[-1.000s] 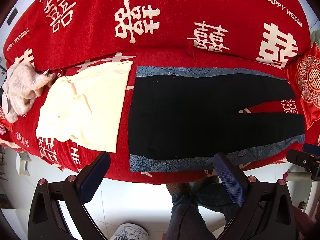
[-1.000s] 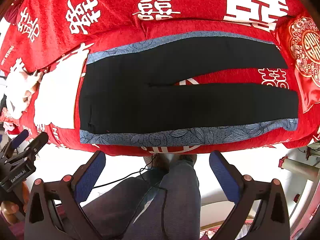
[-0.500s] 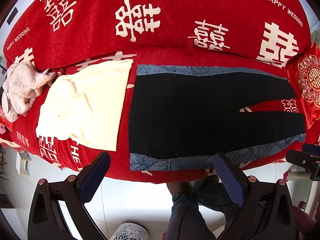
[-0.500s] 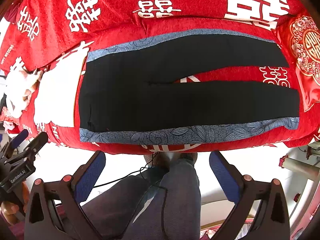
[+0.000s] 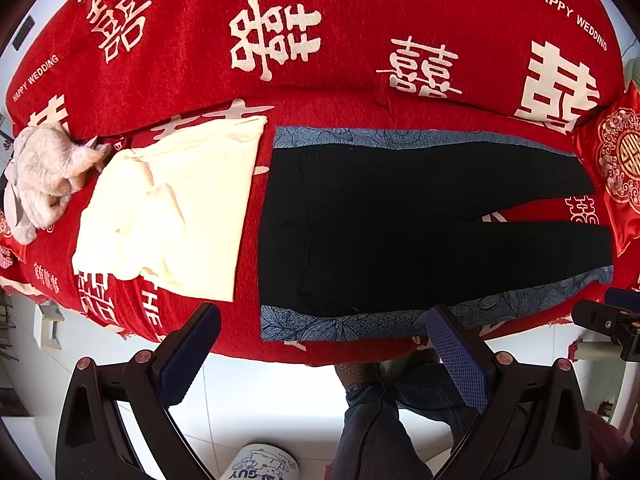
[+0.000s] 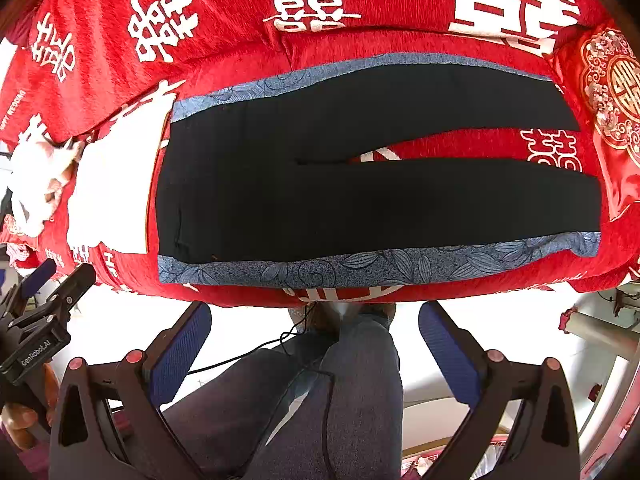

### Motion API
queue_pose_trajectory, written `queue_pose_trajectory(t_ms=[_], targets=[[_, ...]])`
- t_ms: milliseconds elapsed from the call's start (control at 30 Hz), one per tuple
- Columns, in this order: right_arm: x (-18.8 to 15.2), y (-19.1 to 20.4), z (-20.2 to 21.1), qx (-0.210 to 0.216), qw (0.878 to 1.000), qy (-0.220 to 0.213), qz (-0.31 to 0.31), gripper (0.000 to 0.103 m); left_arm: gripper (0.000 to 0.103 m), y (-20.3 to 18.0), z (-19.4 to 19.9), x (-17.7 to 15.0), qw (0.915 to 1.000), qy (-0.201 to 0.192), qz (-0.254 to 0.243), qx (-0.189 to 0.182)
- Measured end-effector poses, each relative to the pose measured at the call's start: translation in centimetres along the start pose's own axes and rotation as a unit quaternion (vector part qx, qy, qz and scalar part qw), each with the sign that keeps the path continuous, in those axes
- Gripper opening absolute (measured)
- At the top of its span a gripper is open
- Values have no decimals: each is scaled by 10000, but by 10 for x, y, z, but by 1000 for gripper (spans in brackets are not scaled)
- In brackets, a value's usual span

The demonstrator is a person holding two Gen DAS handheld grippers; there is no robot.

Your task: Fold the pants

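Across the front half of the red bed cover (image 5: 360, 32), black pants (image 5: 400, 220) are laid flat with the long axis running along the front edge — waistband toward the left, both leg ends toward the right, the legs parted in a narrow V. A blue patterned strip (image 5: 360, 326) borders the pants on the near side and another on the far side. Just beside the waistband, further left, a cream garment (image 5: 172, 208) is spread out, and a pale plush toy (image 5: 44, 176) is seen at the left end of the cover. The left gripper (image 5: 324, 354) is held off the front edge with its jaws spread wide, nothing between them and nothing touched. The right gripper (image 6: 316, 344) is likewise spread wide and empty, above the person's jeans-clad legs (image 6: 340, 392). Compared with a second ago, almost nothing is changed — only a slight drift of view is noted; the pants are unmoved.
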State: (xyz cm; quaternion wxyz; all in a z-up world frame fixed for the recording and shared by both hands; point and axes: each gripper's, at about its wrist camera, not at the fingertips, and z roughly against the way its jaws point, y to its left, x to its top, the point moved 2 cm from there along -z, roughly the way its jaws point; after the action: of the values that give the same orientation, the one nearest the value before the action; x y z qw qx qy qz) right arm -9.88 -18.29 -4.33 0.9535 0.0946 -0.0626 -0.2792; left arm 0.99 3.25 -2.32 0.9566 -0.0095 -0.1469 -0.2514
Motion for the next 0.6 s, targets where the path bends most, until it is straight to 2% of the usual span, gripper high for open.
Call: queue_pose_trajectory(t_ms=[400,500,600], targets=[[2,-2,-9,62,9999,120,-64,103,103,0,-10,2,9999,142,57,-70],[1,-6,-15,243,9995,172,-141,103,103,5,-18,-2,9995,239,199,-107],[-2,-9,-24,660,9970,223,-329,103,103,15,-33,-8,9977,415,482,-224]])
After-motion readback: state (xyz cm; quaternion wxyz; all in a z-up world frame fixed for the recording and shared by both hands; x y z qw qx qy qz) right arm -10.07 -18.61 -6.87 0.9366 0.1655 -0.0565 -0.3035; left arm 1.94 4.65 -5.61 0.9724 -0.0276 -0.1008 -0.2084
